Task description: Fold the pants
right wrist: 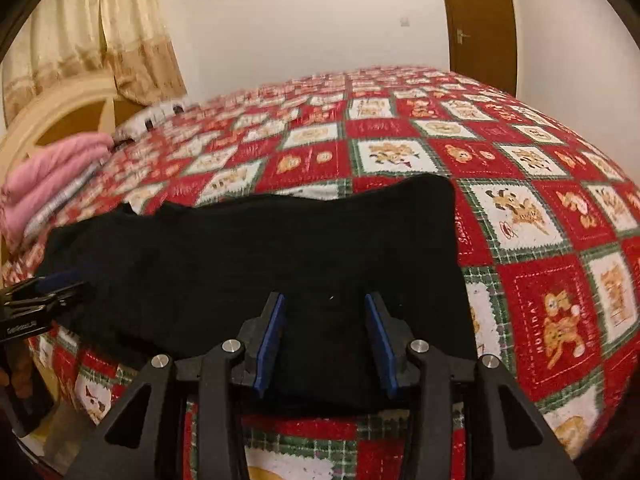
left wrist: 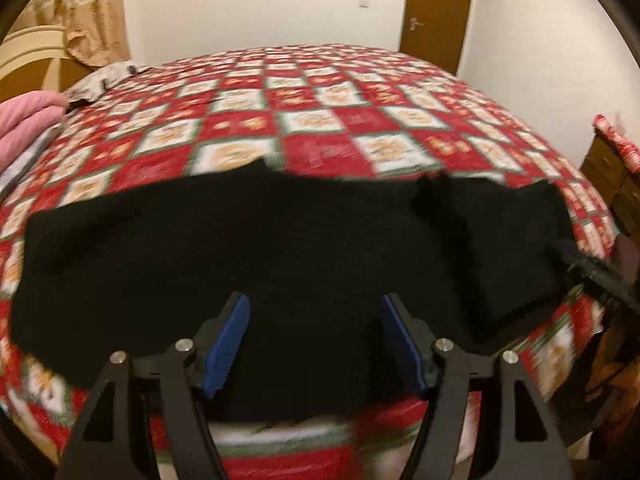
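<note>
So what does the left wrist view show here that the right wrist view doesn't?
Only the left wrist view shows the wooden drawers at the right edge, with a red patterned roll on top, and the right tool from the side. Only the right wrist view shows the left tool coming in from the left edge. Both show the black pants lying flat on the red checked bedspread, the pink blanket, the curtain and the door, with each tool open over the pants.

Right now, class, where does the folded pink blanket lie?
In both wrist views the pink blanket sits at the far left edge of the bed, beside the cream headboard and beyond the left end of the black pants.
</note>
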A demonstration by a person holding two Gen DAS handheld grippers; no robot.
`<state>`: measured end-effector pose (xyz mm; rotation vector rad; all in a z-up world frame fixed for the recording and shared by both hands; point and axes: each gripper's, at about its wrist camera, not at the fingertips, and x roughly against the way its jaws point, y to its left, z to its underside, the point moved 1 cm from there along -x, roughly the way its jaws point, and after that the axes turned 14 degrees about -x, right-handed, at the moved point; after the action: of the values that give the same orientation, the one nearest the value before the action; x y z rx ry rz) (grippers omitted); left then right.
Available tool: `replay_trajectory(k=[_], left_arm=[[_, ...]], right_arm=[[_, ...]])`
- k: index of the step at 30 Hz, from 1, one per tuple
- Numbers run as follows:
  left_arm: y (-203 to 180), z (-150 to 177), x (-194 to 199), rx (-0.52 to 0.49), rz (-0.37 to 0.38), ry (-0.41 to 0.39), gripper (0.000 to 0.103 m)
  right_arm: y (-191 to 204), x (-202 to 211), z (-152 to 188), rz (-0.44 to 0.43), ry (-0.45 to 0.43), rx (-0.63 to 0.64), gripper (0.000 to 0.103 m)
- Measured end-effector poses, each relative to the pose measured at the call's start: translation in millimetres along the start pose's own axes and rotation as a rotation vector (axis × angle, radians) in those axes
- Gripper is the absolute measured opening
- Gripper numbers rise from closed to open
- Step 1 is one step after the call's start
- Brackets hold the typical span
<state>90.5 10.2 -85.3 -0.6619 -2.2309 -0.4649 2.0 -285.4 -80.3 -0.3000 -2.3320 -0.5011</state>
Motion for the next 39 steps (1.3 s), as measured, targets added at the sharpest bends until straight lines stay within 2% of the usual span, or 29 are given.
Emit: replay_trajectory(k=[1, 3, 6, 9, 12, 15, 17, 22, 25, 29, 33, 35, 36, 37, 38, 39], left_arm=[[7, 6, 4, 0.001, -0.030, 0.002, 0.071], [25, 19, 13, 0.021, -0.093, 0.005, 0.071], [64, 42, 31, 0.133, -0.192, -0.020, 0.071], [107, 67, 43, 0.300, -0.282, -0.041, 0.072], [153, 94, 51, 0.516, -0.314, -0.053, 0.072], [178, 113, 52, 0.664, -0.293, -0.067, 0.072], [189, 123, 49, 0.739, -0.245, -0.084, 0.072], [197, 124, 39, 0.797, -0.166, -0.120, 0.069], [194, 114, 37, 0.771, -0.164, -0.136, 0.054], [198, 116, 33, 0.801, -0.125, -0.138, 0.054], [205, 121, 32, 0.853, -0.096, -0.176, 0.053], [209, 123, 32, 0.890, -0.101, -0.176, 0.036], [209, 124, 33, 0.908, -0.090, -0.186, 0.030], [210, 126, 34, 0.918, -0.070, -0.203, 0.020], [208, 124, 36, 0.905, -0.065, -0.213, 0.017], [203, 118, 39, 0.863, -0.091, -0.208, 0.017]], right_arm=[[2, 5, -2, -0.002, -0.009, -0.007, 0.044], [7, 22, -5, -0.082, -0.052, -0.038, 0.044], [31, 38, -5, -0.190, -0.068, -0.043, 0.044], [59, 32, 4, -0.322, 0.002, -0.097, 0.050], [87, 19, 22, -0.389, 0.109, -0.078, 0.050], [112, 15, 36, -0.400, 0.151, 0.005, 0.050], [123, 18, 44, -0.405, 0.157, 0.041, 0.050], [129, 19, 44, -0.398, 0.154, 0.053, 0.050], [126, 17, 44, -0.387, 0.165, 0.033, 0.050], [124, 15, 42, -0.383, 0.173, 0.021, 0.050], [127, 10, 46, -0.384, 0.200, 0.021, 0.050], [125, 9, 47, -0.385, 0.205, 0.014, 0.050], [124, 9, 46, -0.387, 0.201, 0.007, 0.050], [122, 10, 46, -0.387, 0.196, 0.000, 0.050], [119, 10, 44, -0.387, 0.190, -0.012, 0.050], [116, 11, 43, -0.386, 0.185, -0.025, 0.050]])
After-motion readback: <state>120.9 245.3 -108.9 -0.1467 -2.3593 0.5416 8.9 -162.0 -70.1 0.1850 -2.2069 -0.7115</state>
